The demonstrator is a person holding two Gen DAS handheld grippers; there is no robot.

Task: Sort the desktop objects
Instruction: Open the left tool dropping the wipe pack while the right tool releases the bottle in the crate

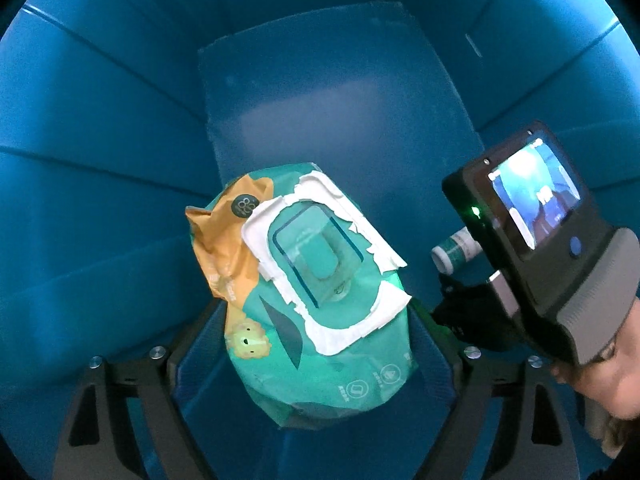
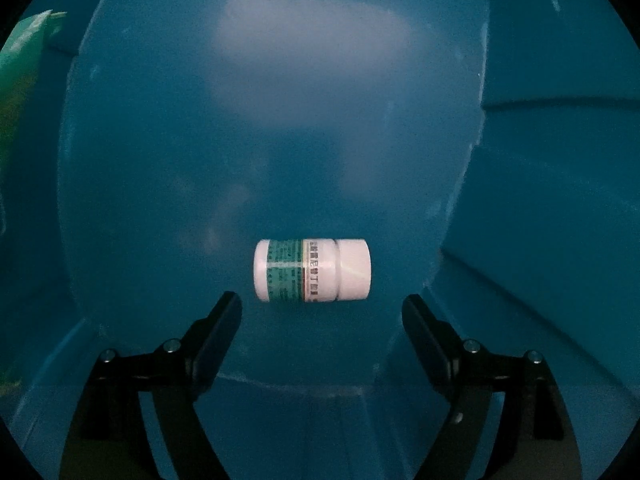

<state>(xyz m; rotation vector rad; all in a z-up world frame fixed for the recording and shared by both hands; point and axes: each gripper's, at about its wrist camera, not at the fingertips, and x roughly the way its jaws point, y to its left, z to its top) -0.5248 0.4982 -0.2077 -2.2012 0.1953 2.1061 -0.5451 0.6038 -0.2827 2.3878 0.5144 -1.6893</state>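
Observation:
A teal and orange wet-wipes pack [image 1: 320,320] with a torn white lid frame lies tilted inside the blue bin [image 1: 120,140]. My left gripper [image 1: 316,306] straddles its near end. Its fingers stand wide, with slivers of blue showing on both sides of the pack, so it is open. A small white bottle [image 2: 312,270] with a green label lies on its side on the bin floor, just beyond my right gripper [image 2: 322,298], which is open and holds nothing. The same bottle [image 1: 452,250] shows in the left wrist view, beside the right unit's black housing.
Ribbed blue bin walls [image 2: 560,160] close in on all sides in both views. The right unit's screen [image 1: 532,208] fills the right of the left wrist view, with a person's hand [image 1: 596,380] behind it. An edge of the wipes pack [image 2: 20,80] shows far left.

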